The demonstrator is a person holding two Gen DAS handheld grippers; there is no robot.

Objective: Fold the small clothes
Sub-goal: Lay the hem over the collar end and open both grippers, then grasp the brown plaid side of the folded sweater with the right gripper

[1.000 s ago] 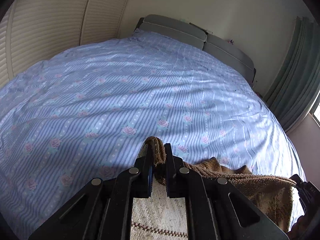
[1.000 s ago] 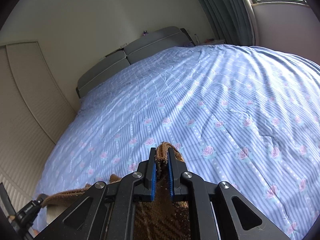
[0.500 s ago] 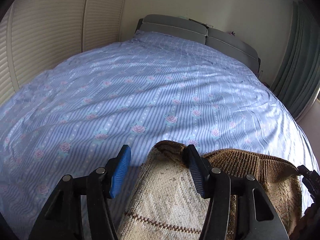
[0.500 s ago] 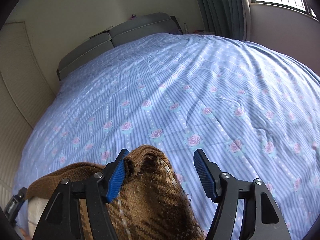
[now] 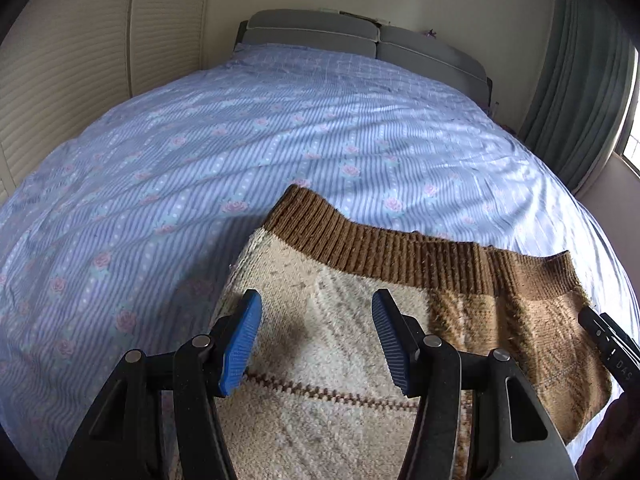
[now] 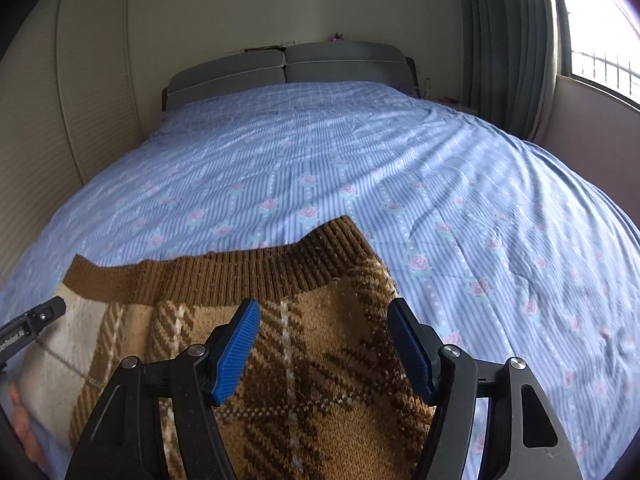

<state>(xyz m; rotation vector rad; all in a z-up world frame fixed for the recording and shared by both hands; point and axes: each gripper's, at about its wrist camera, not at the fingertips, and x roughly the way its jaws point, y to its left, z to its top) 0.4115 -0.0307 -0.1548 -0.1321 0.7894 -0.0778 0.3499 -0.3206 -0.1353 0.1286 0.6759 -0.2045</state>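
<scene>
Knit sweater (image 5: 360,300) lies flat on the bed (image 5: 240,140), near the foot end, over the blue striped rose-print cover. Left part is cream with a thin brown line; right part (image 6: 320,360) is tan/brown plaid. Dark brown ribbed hem (image 5: 384,248) runs along the far edge, left corner slightly peaked, right corner (image 6: 340,236) also humped up.

Left gripper (image 5: 316,340): jaws about half open, hovering over the cream area, blue pads (image 5: 240,344) clear of the knit, nothing held. A second ago these jaws were pinched shut on the hem corner; now released and pulled back, hem sits further ahead of the tips.

Right gripper (image 6: 324,344): jaws a bit past half open over the plaid, holding nothing. Same change: was clamped on the hem corner a second ago, let go since, fabric now lying on the bed.

Each view shows the other gripper's tip at its edge (image 5: 608,352) (image 6: 32,324).
</scene>
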